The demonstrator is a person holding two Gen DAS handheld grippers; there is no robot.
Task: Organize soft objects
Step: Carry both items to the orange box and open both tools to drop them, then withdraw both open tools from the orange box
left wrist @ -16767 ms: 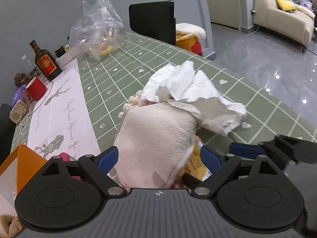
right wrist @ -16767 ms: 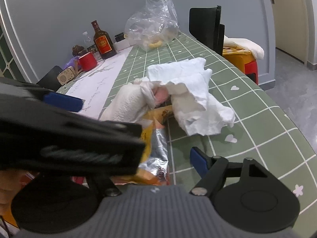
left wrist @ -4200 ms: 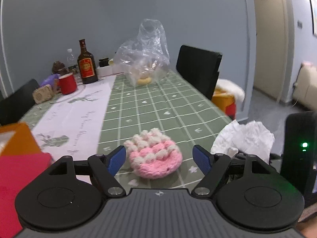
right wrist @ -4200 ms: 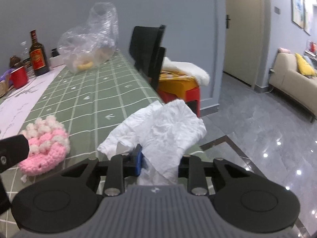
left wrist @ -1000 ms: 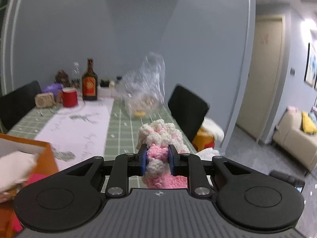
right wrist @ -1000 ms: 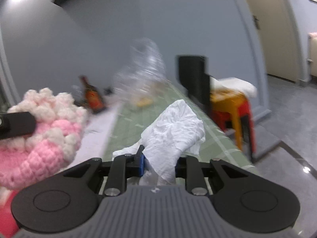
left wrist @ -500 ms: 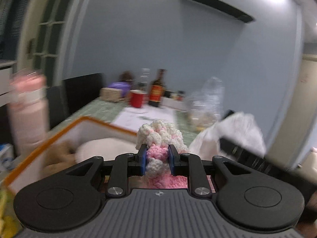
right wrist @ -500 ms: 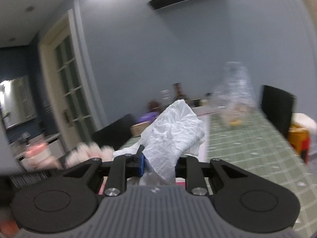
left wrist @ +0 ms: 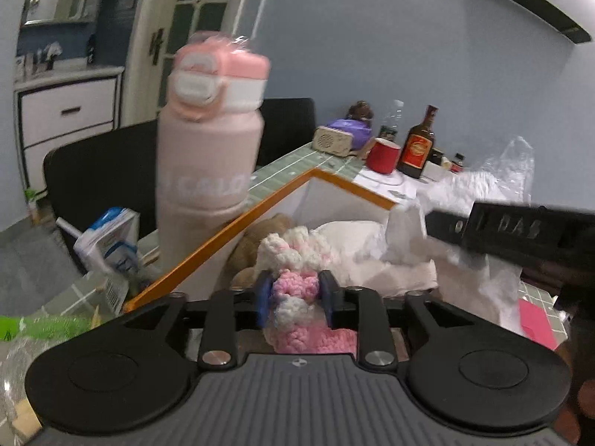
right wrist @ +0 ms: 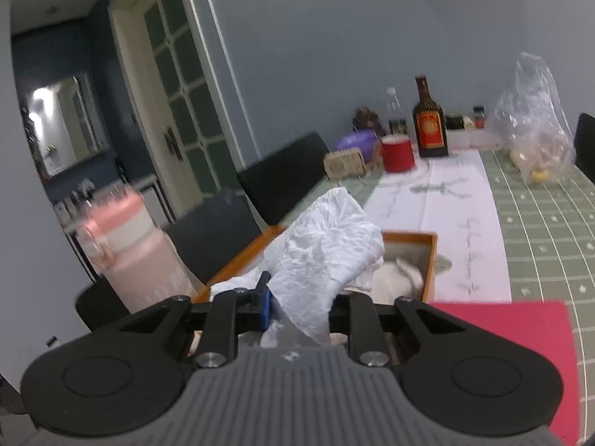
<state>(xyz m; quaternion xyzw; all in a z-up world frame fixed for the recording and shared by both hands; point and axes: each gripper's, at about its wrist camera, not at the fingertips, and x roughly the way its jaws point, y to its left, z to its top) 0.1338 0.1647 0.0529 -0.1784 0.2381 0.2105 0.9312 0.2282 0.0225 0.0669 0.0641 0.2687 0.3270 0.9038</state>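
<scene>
My left gripper (left wrist: 295, 297) holds a pink and white knitted piece (left wrist: 286, 252) between its blue pads. Its jaws are opening, and the knit still fills the gap. It hangs over the near corner of an orange-rimmed box (left wrist: 238, 230) that holds a brown plush (left wrist: 260, 238) and a cream soft bundle (right wrist: 398, 278). My right gripper (right wrist: 297, 304) is shut on a crumpled white cloth (right wrist: 327, 252), raised just above the same box (right wrist: 431, 260). In the left wrist view the cloth (left wrist: 409, 230) and the black side of the right gripper come in from the right.
A tall pink bottle (left wrist: 208, 156) stands just left of the box, with a milk carton (left wrist: 111, 245) beside it. A red sheet (right wrist: 520, 342) lies right of the box. Farther down the green table stand a red cup (right wrist: 398, 154), a brown bottle (right wrist: 429, 126) and a plastic bag (right wrist: 531, 126). Black chairs line the left side.
Both grippers have swung left from the table's right end to above the orange box. The left pads now stand slightly wider apart around the knit. The right grip on the cloth is unchanged.
</scene>
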